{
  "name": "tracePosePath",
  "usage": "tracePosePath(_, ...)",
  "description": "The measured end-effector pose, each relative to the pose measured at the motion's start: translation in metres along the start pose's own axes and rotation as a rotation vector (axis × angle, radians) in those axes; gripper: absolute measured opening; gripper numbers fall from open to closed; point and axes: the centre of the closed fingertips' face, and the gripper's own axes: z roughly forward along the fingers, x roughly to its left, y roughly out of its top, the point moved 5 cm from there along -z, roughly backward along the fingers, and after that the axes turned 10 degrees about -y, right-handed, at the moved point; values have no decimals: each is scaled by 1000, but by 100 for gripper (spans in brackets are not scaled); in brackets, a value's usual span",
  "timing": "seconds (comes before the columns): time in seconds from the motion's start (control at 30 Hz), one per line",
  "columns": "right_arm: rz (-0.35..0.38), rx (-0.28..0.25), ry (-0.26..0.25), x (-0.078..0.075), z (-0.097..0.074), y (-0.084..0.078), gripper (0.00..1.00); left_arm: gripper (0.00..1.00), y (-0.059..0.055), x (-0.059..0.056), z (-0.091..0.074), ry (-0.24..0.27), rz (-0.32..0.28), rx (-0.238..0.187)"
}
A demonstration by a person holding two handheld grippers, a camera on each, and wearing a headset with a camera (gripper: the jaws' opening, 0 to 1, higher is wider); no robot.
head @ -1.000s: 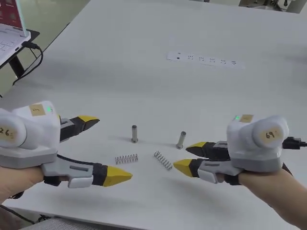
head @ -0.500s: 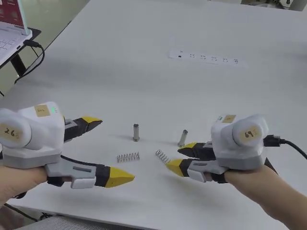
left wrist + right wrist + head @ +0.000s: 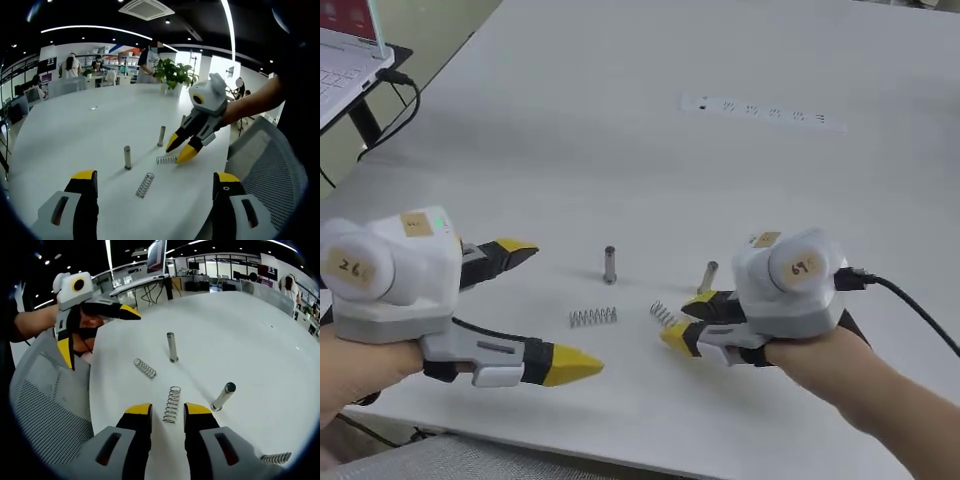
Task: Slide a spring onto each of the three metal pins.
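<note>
I have right tongs (image 3: 168, 414) part-open astride spring (image 3: 173, 400) on table (image 3: 250, 340), pin (image 3: 223, 396) at its 3 o'clock; left tongs (image 3: 155, 176) released wide, empty. I'd clench gently mid-coil, leaving one end free

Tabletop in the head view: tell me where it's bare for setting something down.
Bare: wide stretch of table between power strip and pins. Crowded: near edge, where springs, left hand-held gripper and right hand-held gripper cluster.
</note>
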Motion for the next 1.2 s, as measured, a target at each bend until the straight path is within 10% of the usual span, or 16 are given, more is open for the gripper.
tracePosePath(0.67,-120,35,-49,-4,3,-10,8,92,4,-3,-2,-2,9,-8)
tracePosePath(1.2,-123,-21,-44,-7,-28,-5,7,92,13,-7,-2,-4,31,-22)
